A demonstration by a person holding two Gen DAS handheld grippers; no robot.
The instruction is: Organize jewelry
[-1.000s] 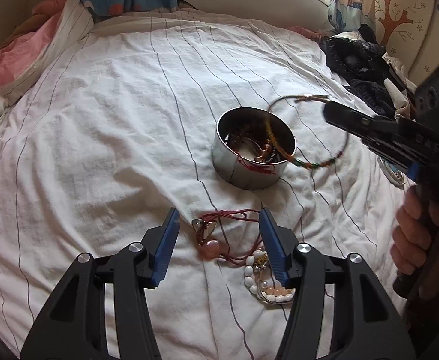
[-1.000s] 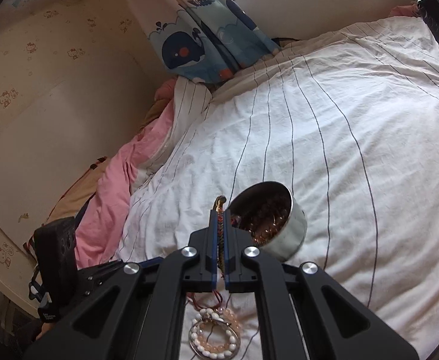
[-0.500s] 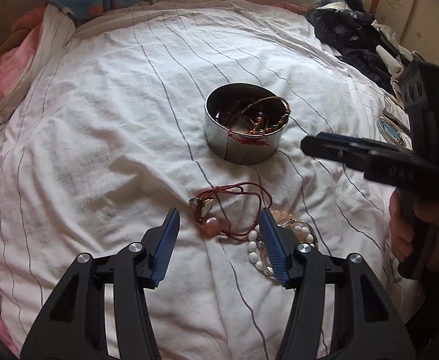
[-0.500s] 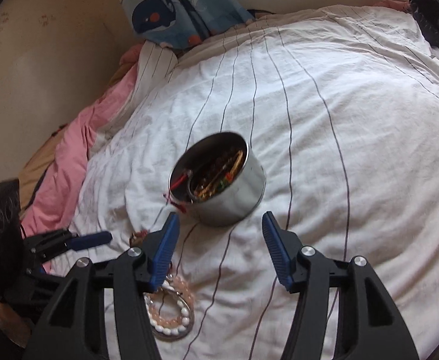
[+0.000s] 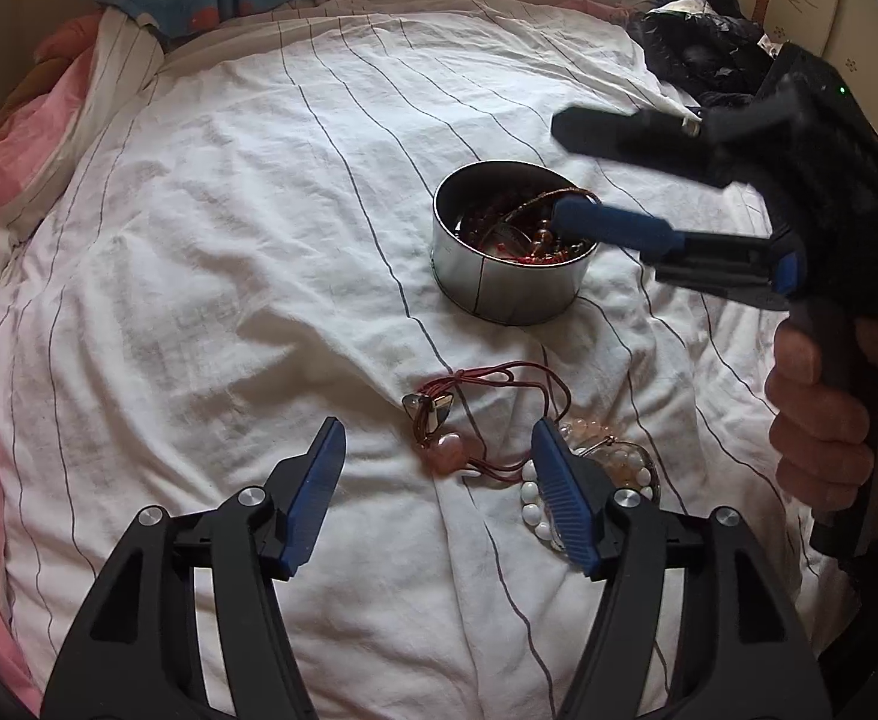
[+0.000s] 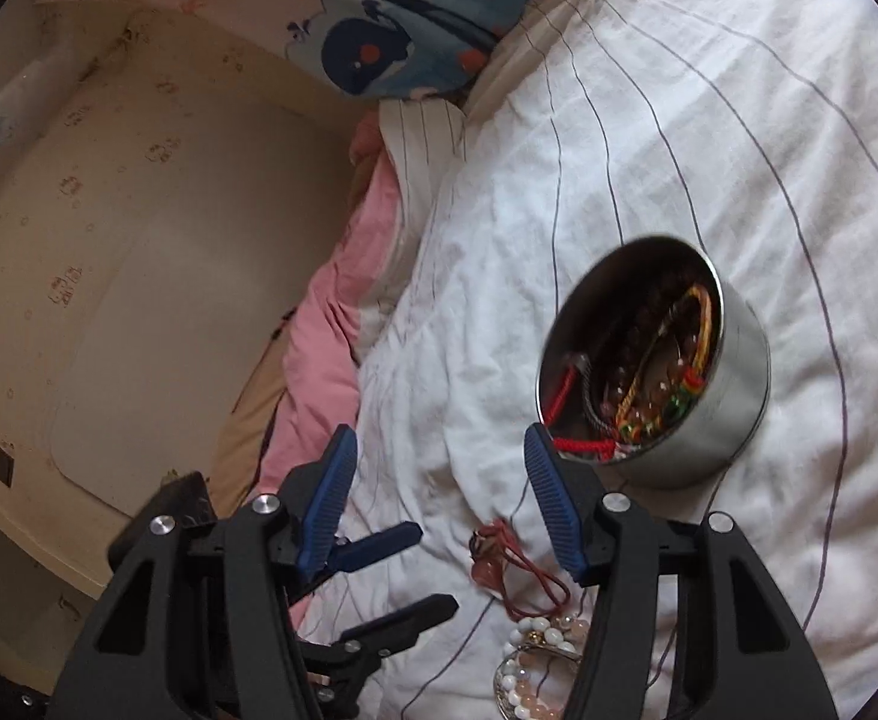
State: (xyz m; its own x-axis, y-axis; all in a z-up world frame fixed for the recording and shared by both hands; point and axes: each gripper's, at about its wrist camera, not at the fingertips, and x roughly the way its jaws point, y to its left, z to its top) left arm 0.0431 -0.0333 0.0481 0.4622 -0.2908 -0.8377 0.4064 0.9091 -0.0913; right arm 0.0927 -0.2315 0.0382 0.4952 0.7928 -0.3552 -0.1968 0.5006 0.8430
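Both pairs of jaws stand apart with nothing gripped. Those of the left gripper (image 5: 435, 480), low in its own view, are opening wider at this moment and straddle a red-cord necklace (image 5: 487, 414) with a pink stone pendant (image 5: 448, 450), which lies on the white striped bedsheet (image 5: 198, 240) between the blue pads without either pad touching it. Just beside the necklace, partly hidden behind one finger, lies a white and peach bead bracelet (image 5: 589, 468). The right gripper (image 5: 571, 168), held in a hand (image 5: 817, 420) at the right edge of that view, is also parted and empty; its lower finger reaches over the rim of a round metal tin (image 5: 511, 282), well beyond the necklace. In the right wrist view the tin (image 6: 733, 384) is already crowded with cords and beads, while the necklace (image 6: 517, 570) and bracelet (image 6: 535, 660) are not yet put away. Judging from this layout, the step in hand is picking up the necklace. To do it well, the left gripper should lower until its pads bracket the pendant or the bunched cord, close without pinching the sheet, and lift straight up so the trailing loop does not drag the bracelet. The right gripper should clear the tin first.
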